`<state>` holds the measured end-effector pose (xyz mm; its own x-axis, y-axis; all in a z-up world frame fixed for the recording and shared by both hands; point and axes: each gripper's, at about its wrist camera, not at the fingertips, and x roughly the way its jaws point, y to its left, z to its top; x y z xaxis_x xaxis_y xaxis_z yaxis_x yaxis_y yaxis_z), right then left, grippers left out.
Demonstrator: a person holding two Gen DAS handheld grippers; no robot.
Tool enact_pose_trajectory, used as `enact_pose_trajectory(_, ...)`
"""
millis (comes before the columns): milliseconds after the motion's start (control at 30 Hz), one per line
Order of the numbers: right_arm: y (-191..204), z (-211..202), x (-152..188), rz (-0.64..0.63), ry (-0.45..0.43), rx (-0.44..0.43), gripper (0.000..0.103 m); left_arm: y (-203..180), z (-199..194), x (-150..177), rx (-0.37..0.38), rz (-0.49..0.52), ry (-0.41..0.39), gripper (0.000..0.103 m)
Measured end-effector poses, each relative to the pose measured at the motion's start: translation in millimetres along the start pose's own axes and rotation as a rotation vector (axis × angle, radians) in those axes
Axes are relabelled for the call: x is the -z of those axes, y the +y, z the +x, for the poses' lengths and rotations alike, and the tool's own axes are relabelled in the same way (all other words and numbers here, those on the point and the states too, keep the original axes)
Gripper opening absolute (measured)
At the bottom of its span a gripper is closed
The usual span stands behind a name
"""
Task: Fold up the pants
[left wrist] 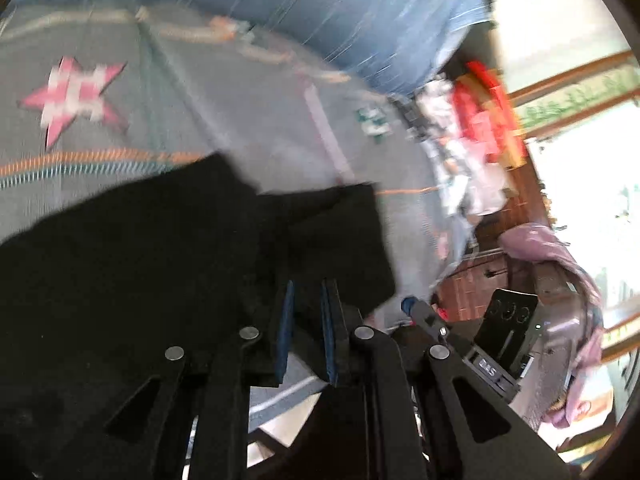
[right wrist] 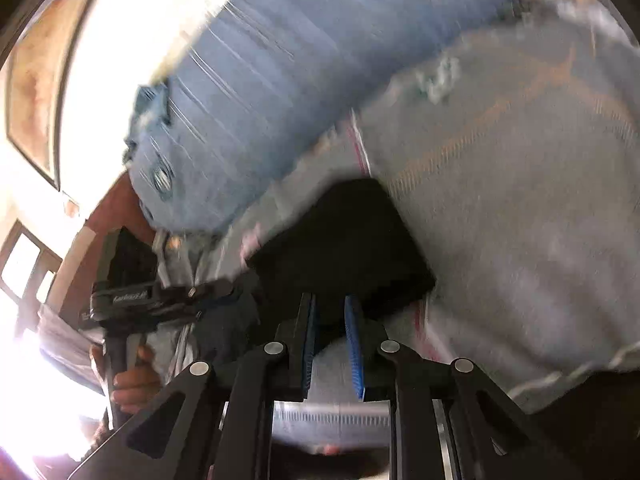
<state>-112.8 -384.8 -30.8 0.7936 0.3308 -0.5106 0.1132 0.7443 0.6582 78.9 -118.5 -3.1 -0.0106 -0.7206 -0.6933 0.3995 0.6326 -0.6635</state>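
Note:
The black pants [left wrist: 160, 260] lie bunched on a grey bedspread [left wrist: 240, 100], and one folded edge is raised off it. My left gripper [left wrist: 309, 282] is shut on that black cloth, which fills the narrow gap between its blue pads [left wrist: 285, 328]. In the right wrist view a folded corner of the pants [right wrist: 348, 240] reaches into my right gripper [right wrist: 330, 298], and its blue pads [right wrist: 355, 340] pinch the cloth at their tips. A hand [right wrist: 132, 376] holds the left gripper's handle at the left of that view. Both views are blurred.
A blue striped blanket [left wrist: 320, 8] [right wrist: 248, 100] is rolled along the far side of the bed. Beyond the bed's end are red and white clutter [left wrist: 484, 108], a purple cloth [left wrist: 560, 260] over a chair and bright windows. The bedspread carries a pink star [left wrist: 76, 96].

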Motion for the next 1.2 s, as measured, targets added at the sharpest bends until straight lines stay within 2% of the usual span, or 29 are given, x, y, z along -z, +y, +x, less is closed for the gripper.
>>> enact_pose_trajectory(33,6,-1,-5,-0.021,-0.034,-0.005,0.017,-8,-2,-2,0.020,0.017,-0.010,0.020)
enact_pose_trajectory(100,11,4,-13,-0.063,-0.074,0.014,0.017,-21,3,-5,0.051,0.033,-0.009,0.042)
enact_pose_trajectory(167,7,16,-15,-0.068,-0.076,0.015,0.017,-31,22,-9,0.033,0.060,0.015,0.043)
enact_pose_trajectory(233,-3,34,-12,-0.062,-0.048,0.057,0.017,-32,45,-16,-0.048,0.067,0.022,0.043)
enact_pose_trajectory(300,-14,62,-8,-0.050,0.016,0.114,0.008,-13,69,-22,-0.152,0.045,0.035,0.040)
enact_pose_trajectory(333,-22,65,-4,-0.032,0.012,0.086,0.006,-5,76,-24,-0.148,0.019,0.037,0.026)
enact_pose_trajectory(367,-25,62,-3,-0.015,-0.007,0.064,0.005,0,73,-26,-0.139,-0.010,0.015,0.017)
enact_pose_trajectory(433,-26,58,-7,0.002,0.014,0.049,0.009,10,62,-31,-0.068,-0.095,0.044,0.017)
enact_pose_trajectory(500,-24,50,-11,0.001,0.009,0.044,0.011,15,45,-30,-0.025,-0.137,0.029,0.017)
enact_pose_trajectory(533,-23,46,-14,0.004,0.006,0.040,0.016,17,32,-28,-0.022,-0.138,0.000,0.018)
enact_pose_trajectory(567,-21,45,-16,0.009,0.004,0.035,0.020,18,20,-25,-0.029,-0.138,-0.022,0.025)
enact_pose_trajectory(600,-19,42,-20,0.014,-0.001,0.021,0.022,22,8,-19,-0.031,-0.145,-0.039,0.040)
enact_pose_trajectory(667,-16,42,-23,0.018,0.002,0.005,0.026,29,-2,-9,-0.020,-0.166,-0.049,0.061)
enact_pose_trajectory(800,-8,48,-21,0.052,0.086,-0.081,0.027,41,13,6,0.008,-0.228,-0.006,0.062)
enact_pose_trajectory(900,-7,42,-7,0.081,0.158,-0.090,0.035,46,24,6,0.055,-0.276,0.013,0.062)
enact_pose_trajectory(1000,-21,32,11,0.189,0.201,-0.112,0.049,44,31,2,0.095,-0.291,0.028,0.062)
enact_pose_trajectory(1133,-39,41,27,0.337,0.237,-0.160,0.051,34,46,-3,0.111,-0.297,0.061,0.062)
enact_pose_trajectory(1200,-44,50,28,0.399,0.227,-0.196,0.051,28,53,-5,0.098,-0.294,0.076,0.062)
